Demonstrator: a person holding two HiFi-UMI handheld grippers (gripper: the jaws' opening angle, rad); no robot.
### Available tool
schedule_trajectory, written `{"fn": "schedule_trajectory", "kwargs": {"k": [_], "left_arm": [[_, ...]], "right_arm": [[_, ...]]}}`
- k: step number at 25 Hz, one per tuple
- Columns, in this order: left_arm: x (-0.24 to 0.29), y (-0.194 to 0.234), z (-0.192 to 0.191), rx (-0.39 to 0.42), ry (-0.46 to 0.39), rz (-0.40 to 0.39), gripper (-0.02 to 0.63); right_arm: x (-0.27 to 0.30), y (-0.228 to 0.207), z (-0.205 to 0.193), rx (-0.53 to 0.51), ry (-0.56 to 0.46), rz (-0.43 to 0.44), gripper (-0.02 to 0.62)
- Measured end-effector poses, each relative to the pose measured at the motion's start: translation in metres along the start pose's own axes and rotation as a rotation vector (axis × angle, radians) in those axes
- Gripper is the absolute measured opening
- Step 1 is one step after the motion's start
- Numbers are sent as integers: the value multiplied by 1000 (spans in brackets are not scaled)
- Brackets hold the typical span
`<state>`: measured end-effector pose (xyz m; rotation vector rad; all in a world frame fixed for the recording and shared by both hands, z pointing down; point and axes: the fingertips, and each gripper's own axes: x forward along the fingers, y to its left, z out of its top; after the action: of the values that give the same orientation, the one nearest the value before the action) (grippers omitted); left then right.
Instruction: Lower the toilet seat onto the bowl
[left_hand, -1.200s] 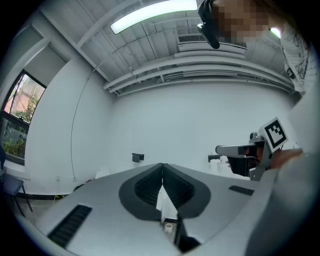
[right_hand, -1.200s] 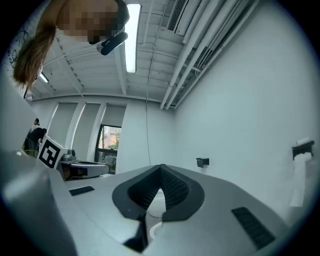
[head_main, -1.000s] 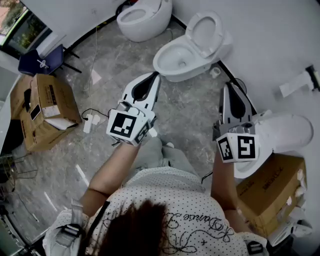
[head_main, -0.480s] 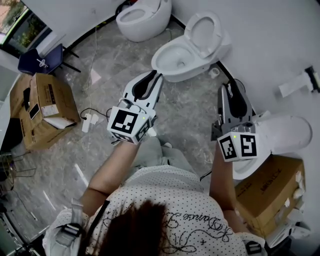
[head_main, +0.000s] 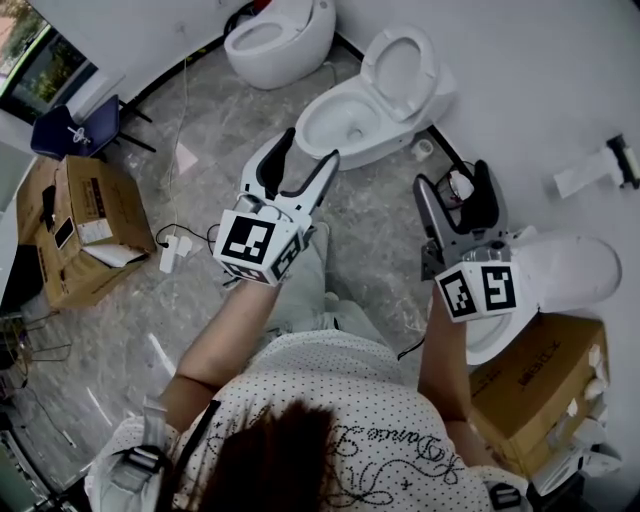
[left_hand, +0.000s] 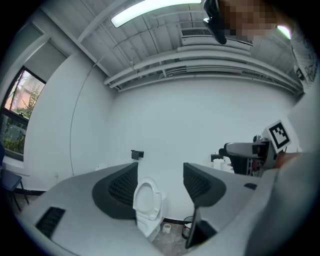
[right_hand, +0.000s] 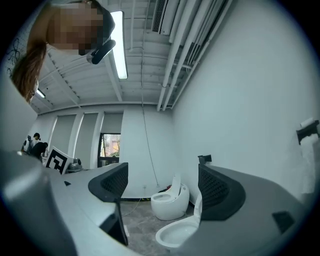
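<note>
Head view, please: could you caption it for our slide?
Left gripper and right gripper, jaws opening and empty, face a toilet with its seat raised.

Bare test room or makeshift lab, not a home bathroom. Three toilets line one white wall (head_main: 520, 90) on a grey marbled floor (head_main: 385, 235): open-seat toilet (head_main: 345, 120), egg-shaped toilet (head_main: 275, 40), third toilet (head_main: 570, 270). Cardboard boxes (head_main: 85, 215) and a power strip (head_main: 168, 253) lie around. Exposed ceiling pipes (left_hand: 200, 70), strip light (left_hand: 150, 9).
</note>
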<state>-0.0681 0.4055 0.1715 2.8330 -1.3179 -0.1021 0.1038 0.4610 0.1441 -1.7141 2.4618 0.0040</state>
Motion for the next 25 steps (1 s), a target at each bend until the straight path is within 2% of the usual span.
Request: {"fn": "schedule_trajectory", "kwargs": {"k": [8,17,25], "left_arm": [[70,32,-8,-11,15,-25,288],[166,113,-2,0,12,-35,288],[231,176,-1,7,14,-66,288]], "right_arm": [[61,-33,-10,-3,25,-8,454],[185,-73,-13,11,24,17,474],[263,-96,-18,16,13,-25,469]]}}
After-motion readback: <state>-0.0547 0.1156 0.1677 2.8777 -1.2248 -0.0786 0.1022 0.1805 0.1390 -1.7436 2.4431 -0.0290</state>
